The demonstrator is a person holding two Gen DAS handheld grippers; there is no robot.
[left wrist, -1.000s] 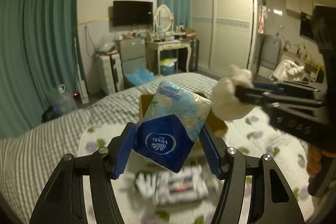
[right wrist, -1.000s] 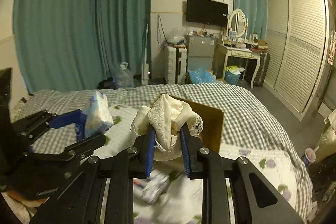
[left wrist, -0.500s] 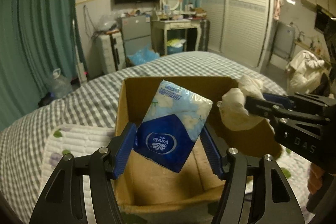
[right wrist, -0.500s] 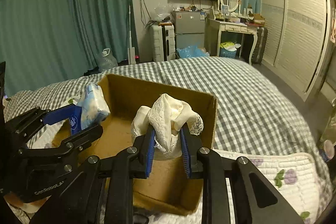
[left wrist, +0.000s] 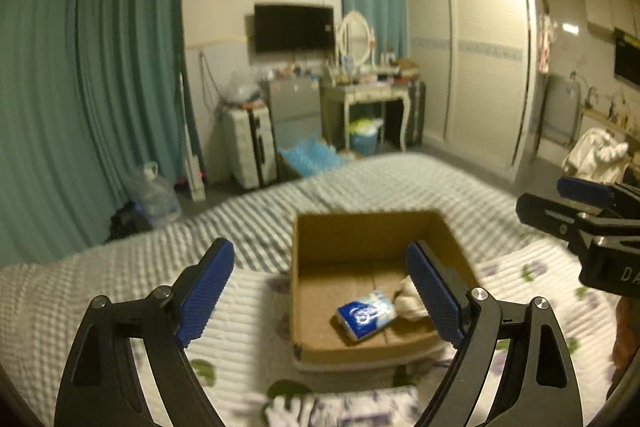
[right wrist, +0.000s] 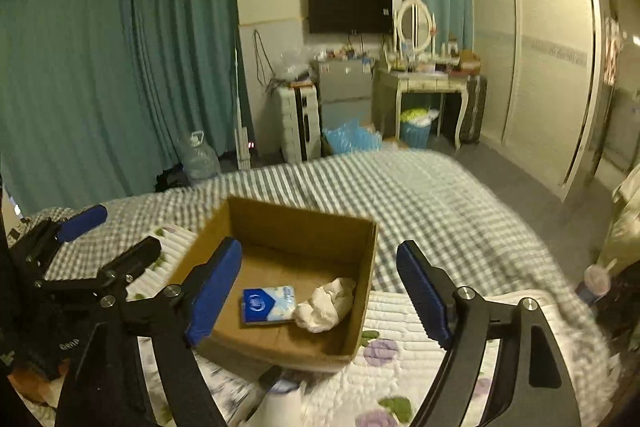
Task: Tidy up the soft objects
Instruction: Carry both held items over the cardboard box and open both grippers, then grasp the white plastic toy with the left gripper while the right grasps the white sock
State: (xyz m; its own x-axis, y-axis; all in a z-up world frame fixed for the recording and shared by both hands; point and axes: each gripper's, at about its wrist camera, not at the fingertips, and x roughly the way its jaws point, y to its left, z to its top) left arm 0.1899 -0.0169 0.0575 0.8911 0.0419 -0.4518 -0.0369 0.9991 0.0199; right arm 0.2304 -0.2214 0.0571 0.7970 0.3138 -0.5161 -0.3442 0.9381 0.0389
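Observation:
An open cardboard box (left wrist: 356, 231) (right wrist: 368, 267) sits on the bed. A blue Vinda tissue pack (left wrist: 366, 314) (right wrist: 267, 305) lies flat on its floor, with a cream lace cloth (left wrist: 408, 301) (right wrist: 326, 305) beside it, touching. My left gripper (left wrist: 320, 295) is open and empty, raised above and in front of the box; it also shows in the right wrist view (right wrist: 108, 231). My right gripper (right wrist: 320, 291) is open and empty above the box; it also shows at the right edge of the left wrist view (left wrist: 568, 203).
A floral quilt (right wrist: 400, 367) covers the near bed over a checked sheet (left wrist: 120, 267). More blurred soft items (left wrist: 344, 407) lie near the front edge, and a white object (right wrist: 276, 403) lies below the box. Curtains, dresser and wardrobe stand far behind.
Both grippers opened and let go: the tissue pack and the lace cloth dropped into the box. Both grippers then lifted up and back from the box.

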